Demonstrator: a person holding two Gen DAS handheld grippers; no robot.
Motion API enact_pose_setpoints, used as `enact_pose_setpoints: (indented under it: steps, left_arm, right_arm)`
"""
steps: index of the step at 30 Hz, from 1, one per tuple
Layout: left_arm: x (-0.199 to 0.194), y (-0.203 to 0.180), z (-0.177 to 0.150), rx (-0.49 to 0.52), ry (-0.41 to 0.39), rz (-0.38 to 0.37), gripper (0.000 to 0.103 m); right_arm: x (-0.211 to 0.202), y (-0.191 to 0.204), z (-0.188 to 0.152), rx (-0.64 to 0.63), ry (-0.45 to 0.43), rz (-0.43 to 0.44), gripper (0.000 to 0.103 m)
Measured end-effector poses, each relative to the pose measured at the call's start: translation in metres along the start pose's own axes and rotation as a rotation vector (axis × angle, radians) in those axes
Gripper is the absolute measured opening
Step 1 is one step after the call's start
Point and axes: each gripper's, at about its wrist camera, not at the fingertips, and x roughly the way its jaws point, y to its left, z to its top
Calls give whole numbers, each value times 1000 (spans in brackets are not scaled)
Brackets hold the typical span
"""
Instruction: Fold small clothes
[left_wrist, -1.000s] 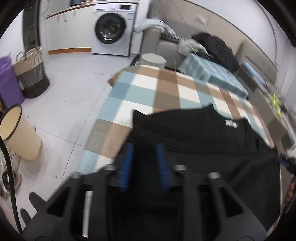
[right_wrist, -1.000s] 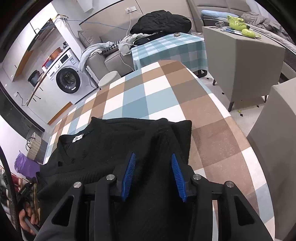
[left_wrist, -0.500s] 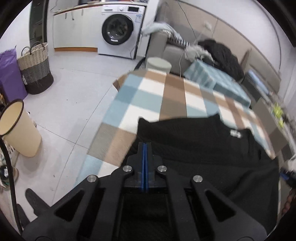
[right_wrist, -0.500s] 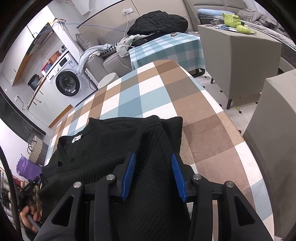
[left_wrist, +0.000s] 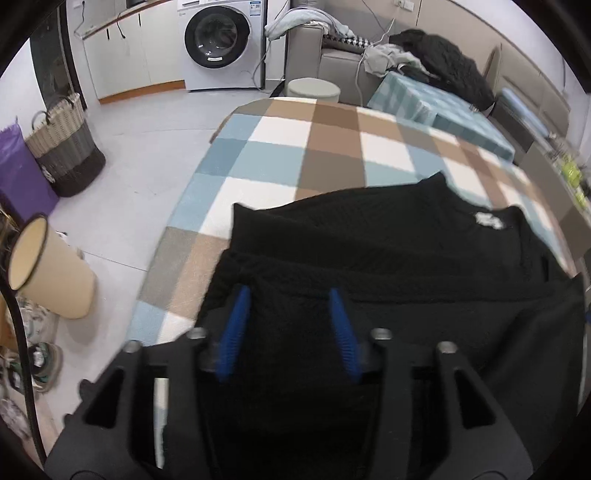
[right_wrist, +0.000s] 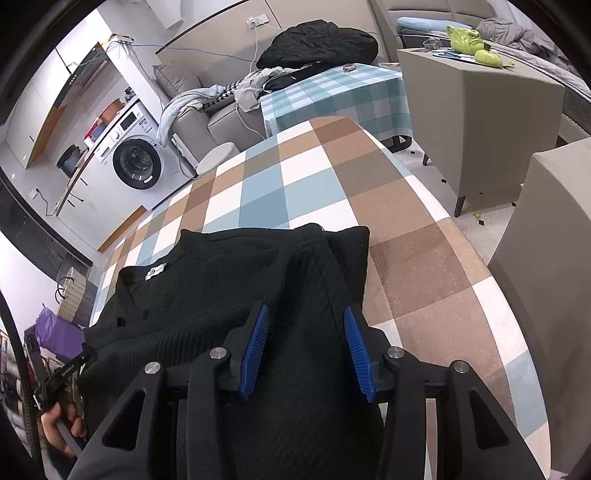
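A black knit garment (left_wrist: 369, 251) with a white neck label (left_wrist: 487, 220) lies spread on the checked table (left_wrist: 295, 155). My left gripper (left_wrist: 288, 321) hovers over the garment's near left part. Its jaws are opening, and the cloth lies under and between them without the blue pads (left_wrist: 236, 325) pressing on it. In the right wrist view the same garment (right_wrist: 221, 280) rises in a ridge into my right gripper (right_wrist: 304, 343). That gripper stands partway closed on a thick bunch of the cloth near the folded right side.
Around the checked table (right_wrist: 314, 184): a beige bin (left_wrist: 48, 273), a wicker basket (left_wrist: 62, 147), a washing machine (left_wrist: 218, 40), a round stool (left_wrist: 314, 88), a sofa piled with clothes (left_wrist: 439, 62), a grey cabinet (right_wrist: 480, 107). A person's hand (right_wrist: 59, 424) shows at lower left.
The left jaws closed fully half a second ago and have now sprung apart again, and the left gripper has dropped a little over the garment. The right gripper has stayed put.
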Motion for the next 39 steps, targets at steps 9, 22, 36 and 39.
enact_pose_setpoints:
  steps: [9, 22, 36, 39]
  left_arm:
    - [-1, 8, -1, -11, -49, 95, 3]
    - [-64, 45, 19, -142, -225, -66, 2]
    - [-22, 88, 10, -300, -102, -125, 36]
    - [-22, 80, 8, -258, -93, -122, 53]
  right_arm:
    - [-2, -10, -4, 27, 0, 24, 44]
    - [-8, -15, -5, 36, -7, 17, 44]
    - [9, -22, 16, 36, -5, -35, 44]
    - [20, -13, 20, 0, -2, -30, 44]
